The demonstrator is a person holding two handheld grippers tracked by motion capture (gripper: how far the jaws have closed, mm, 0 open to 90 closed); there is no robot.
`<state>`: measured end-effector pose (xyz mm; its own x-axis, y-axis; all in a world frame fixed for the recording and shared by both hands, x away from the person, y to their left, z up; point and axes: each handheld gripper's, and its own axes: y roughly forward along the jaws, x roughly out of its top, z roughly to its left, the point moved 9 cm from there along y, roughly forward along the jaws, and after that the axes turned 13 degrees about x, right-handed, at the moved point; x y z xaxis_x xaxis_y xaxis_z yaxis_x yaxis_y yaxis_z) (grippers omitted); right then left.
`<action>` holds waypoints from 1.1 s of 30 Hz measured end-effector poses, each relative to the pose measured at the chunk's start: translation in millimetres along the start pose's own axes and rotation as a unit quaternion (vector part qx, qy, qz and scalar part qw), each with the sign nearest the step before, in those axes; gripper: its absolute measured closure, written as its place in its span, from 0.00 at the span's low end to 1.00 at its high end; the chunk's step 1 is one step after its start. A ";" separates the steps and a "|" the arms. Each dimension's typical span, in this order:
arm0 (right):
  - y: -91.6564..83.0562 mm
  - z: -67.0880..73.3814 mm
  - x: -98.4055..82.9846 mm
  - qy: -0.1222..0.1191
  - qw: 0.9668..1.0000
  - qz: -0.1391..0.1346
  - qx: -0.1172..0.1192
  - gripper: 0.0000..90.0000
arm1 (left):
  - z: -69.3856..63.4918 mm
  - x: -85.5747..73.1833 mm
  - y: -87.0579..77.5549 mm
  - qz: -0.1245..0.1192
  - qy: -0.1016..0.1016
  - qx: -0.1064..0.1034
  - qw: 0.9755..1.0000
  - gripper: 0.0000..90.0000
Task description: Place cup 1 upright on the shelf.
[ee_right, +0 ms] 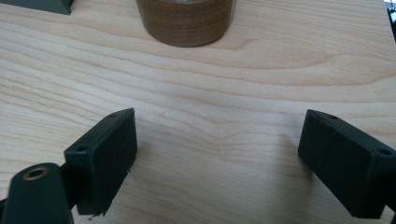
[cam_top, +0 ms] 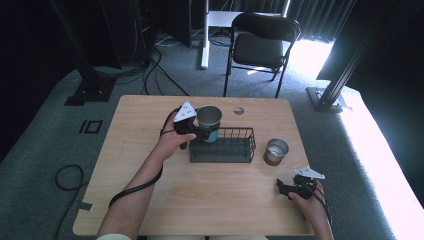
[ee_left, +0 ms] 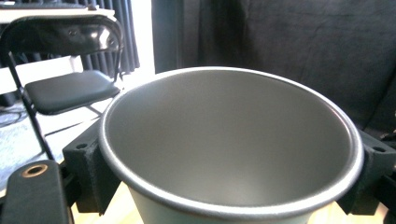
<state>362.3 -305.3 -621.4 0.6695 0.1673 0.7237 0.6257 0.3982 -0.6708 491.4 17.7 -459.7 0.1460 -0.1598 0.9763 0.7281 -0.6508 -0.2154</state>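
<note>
Mid-carry: left gripper [cam_top: 201,132] clamped the teal cup [cam_top: 209,121] above the wire basket [cam_top: 223,145].
Right gripper [cam_top: 282,187] sat wide open, empty; next probably lowering the cup in.

Lab: black curtains [cam_top: 30,35] (rig stands [cam_top: 340,75]).

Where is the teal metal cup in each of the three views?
High view: teal cup at centre, held by the left tongs over the wire basket's left end.
Left gripper view: cup between the jaws.
Right gripper view: not in it.
Shared landmark: folding chair.
</note>
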 end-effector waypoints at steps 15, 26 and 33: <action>0.0 0.0 0.0 0.000 1.000 0.000 0.000 0.13 | 6.1 -32.3 3.1 0.019 -0.014 0.005 1.000 0.15; 0.0 0.0 0.0 0.000 1.000 0.000 0.000 0.13 | 3.1 -46.9 4.8 0.022 -0.008 0.004 1.000 0.15; 0.0 0.0 0.0 0.000 1.000 0.000 0.000 0.13 | 2.2 -46.8 2.6 0.024 0.003 0.008 1.000 0.10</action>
<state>362.3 -305.3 -621.4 0.6695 0.1674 0.7237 0.6257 0.3980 -0.6709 487.9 25.1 -506.0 0.1761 -0.1951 0.9648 0.7314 -0.6301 -0.2609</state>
